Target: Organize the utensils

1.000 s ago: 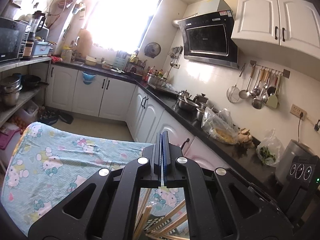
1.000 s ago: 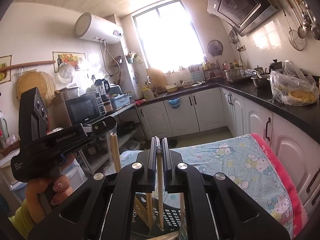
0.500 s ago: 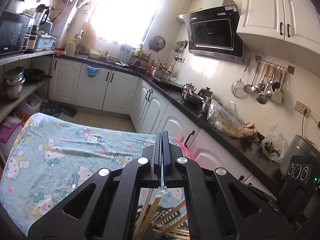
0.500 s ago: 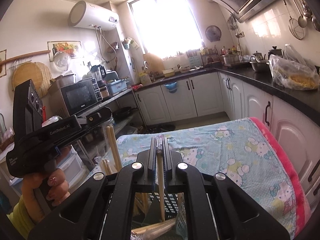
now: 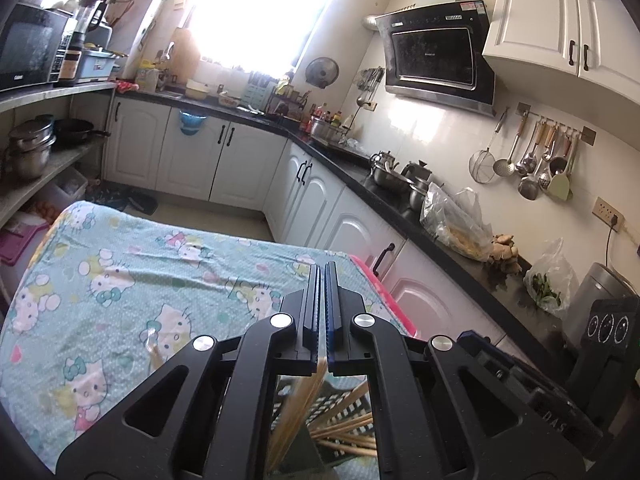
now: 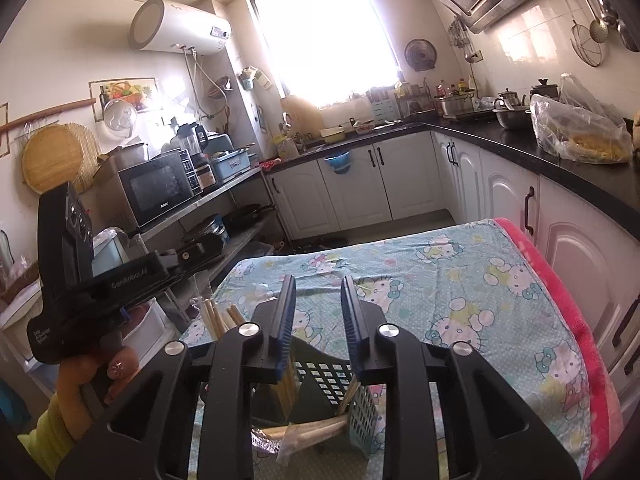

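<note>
A dark slotted utensil basket (image 6: 332, 376) stands on the table with the Hello Kitty cloth (image 6: 460, 280), holding several wooden chopsticks (image 6: 284, 392). My right gripper (image 6: 318, 312) is open and empty just above the basket. My left gripper (image 5: 323, 300) is shut on a bundle of chopsticks (image 5: 296, 412) that hangs down over the basket (image 5: 340, 404). The left gripper body and the hand holding it show at the left in the right wrist view (image 6: 100, 284), with chopstick tops (image 6: 216, 316) beside it.
White cabinets and a black counter (image 5: 400, 208) run along the right, with pots and plastic bags on it. Shelves with a microwave (image 6: 156, 188) and pans stand to the left. A pink blanket edge (image 6: 576, 320) borders the table's right side.
My right gripper has opened and let go of the chopstick it held; that chopstick now sits in the basket. Both grippers have dropped lower toward the basket.
</note>
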The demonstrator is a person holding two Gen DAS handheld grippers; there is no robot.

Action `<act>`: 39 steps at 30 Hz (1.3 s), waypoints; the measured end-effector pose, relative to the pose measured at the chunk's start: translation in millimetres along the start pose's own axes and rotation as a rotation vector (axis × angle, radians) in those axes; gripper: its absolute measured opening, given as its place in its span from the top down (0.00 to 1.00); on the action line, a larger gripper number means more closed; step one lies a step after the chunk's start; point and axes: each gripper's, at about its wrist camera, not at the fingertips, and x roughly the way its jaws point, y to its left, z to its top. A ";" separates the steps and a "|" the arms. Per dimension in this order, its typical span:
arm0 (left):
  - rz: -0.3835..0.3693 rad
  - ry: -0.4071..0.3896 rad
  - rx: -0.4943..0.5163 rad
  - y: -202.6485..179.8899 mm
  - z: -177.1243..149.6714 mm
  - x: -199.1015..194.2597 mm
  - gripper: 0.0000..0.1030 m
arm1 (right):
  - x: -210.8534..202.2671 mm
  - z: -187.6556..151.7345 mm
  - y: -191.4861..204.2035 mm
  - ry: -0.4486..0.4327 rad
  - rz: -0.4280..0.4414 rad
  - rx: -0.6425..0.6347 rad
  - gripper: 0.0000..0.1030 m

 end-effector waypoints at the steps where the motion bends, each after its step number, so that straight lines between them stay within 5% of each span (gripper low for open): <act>1: 0.003 0.005 -0.001 0.0 -1.1 -0.8 1.00 | -1.0 -0.3 -0.9 -0.001 -0.002 0.002 0.77; 7: 0.017 0.050 -0.011 2.8 -12.1 -14.1 1.00 | -12.6 -3.6 -4.6 -0.001 -0.015 0.017 0.73; 39: 0.036 0.181 -0.018 16.8 -108.1 -91.9 0.36 | -71.1 -84.7 15.6 0.084 -0.055 -0.026 0.47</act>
